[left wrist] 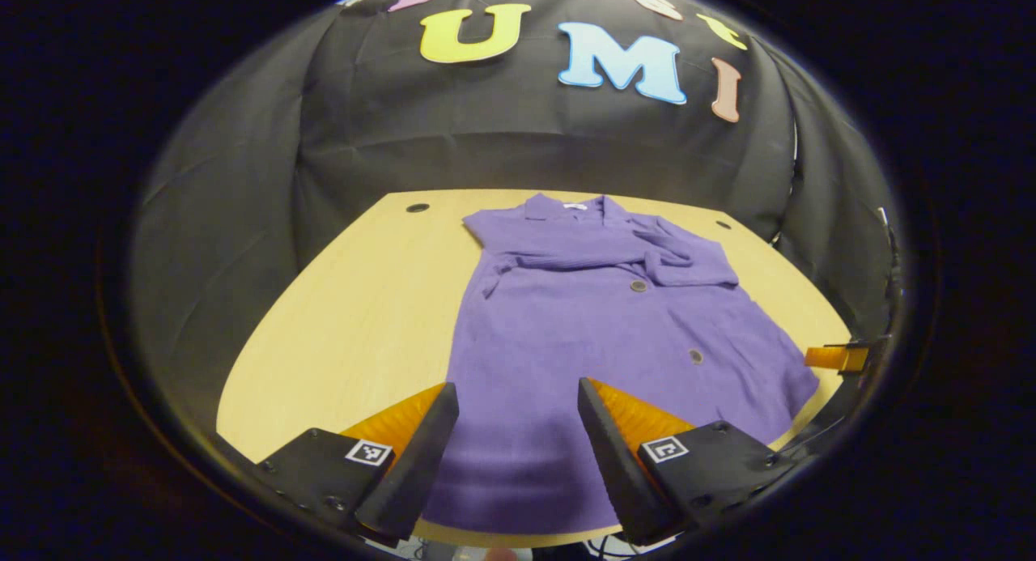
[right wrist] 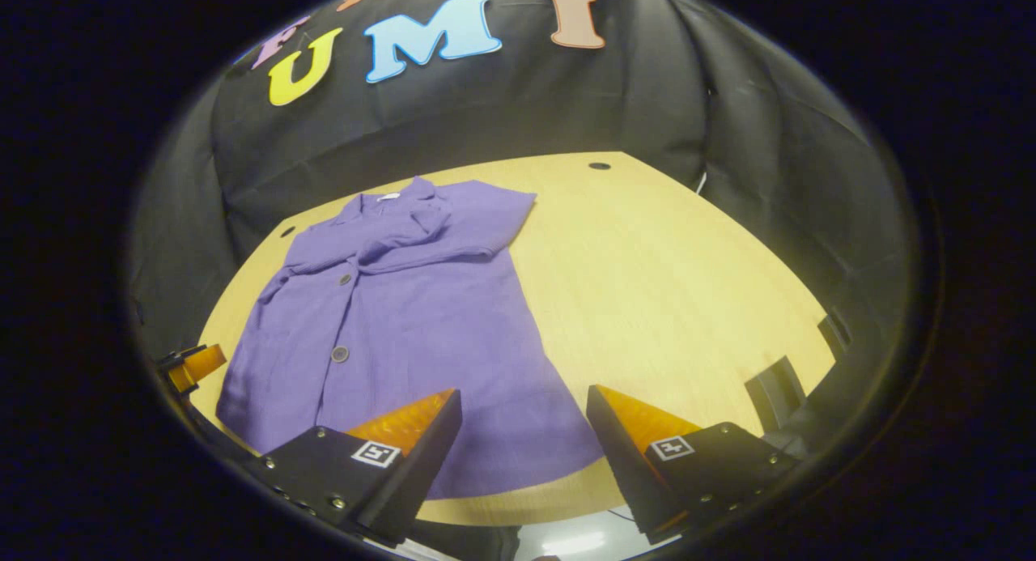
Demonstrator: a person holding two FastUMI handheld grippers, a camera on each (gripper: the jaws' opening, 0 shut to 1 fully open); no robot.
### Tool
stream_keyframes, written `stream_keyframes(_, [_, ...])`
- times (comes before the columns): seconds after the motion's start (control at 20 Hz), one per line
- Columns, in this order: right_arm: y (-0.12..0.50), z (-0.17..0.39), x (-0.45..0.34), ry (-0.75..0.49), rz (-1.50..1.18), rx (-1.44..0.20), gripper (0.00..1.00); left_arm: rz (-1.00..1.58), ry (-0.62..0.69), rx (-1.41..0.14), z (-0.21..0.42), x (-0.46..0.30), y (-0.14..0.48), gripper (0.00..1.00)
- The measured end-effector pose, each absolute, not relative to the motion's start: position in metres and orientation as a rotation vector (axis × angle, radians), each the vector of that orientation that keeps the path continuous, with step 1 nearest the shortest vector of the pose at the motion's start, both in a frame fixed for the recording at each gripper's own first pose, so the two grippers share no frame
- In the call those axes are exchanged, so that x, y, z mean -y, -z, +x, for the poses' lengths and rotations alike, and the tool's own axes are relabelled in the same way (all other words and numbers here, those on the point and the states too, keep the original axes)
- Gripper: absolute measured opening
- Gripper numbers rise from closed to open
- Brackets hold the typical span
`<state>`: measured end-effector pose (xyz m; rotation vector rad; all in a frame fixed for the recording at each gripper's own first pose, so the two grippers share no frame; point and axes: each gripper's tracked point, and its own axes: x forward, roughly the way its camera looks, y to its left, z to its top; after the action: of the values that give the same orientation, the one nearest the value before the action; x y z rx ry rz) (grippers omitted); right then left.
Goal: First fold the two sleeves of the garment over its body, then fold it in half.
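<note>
the garment (left wrist: 599,334) is laid flat along the table (left wrist: 356,302), collar at the far end, hem at the near edge. both sleeves (left wrist: 591,257) are already seen crossed over the chest, so the fold in half is judged to be the step in hand.

the left gripper (left wrist: 518,399) is held over the hem with its jaws apart and nothing between them. the right gripper (right wrist: 524,403) is likewise spread and empty, above the hem corner on its side.

for a clean fold, the two hem corners are best pinched at the same time, one by each gripper, with the whole thickness of the cloth taken. the hem should then be lifted just clear and carried evenly toward the collar, so that the crossed sleeves are not dragged loose. the edges are best matched before release. the fabric looks soft and is likely to sag in the middle if the grippers are kept too far apart.

the table is pale wood with small dark holes (left wrist: 418,208) near its far corners. black cloth (left wrist: 502,140) is hung behind and to both sides.
</note>
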<state>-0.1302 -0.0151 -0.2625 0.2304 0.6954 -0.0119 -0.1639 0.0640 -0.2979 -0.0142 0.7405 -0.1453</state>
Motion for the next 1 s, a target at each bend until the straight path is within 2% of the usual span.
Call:
stream_keyframes(0.55, [0.293, -0.149, 0.016, 0.018, 0.294, -0.768, 0.96, -0.056, 0.084, -0.83, -0.225, -0.099, 0.336, 0.96])
stream_keyframes(1.0, [0.302, -0.156, -0.008, -0.03, 0.125, -0.808, 1.0, -0.013, 0.087, -0.854, -0.236, -0.077, 0.351, 0.99])
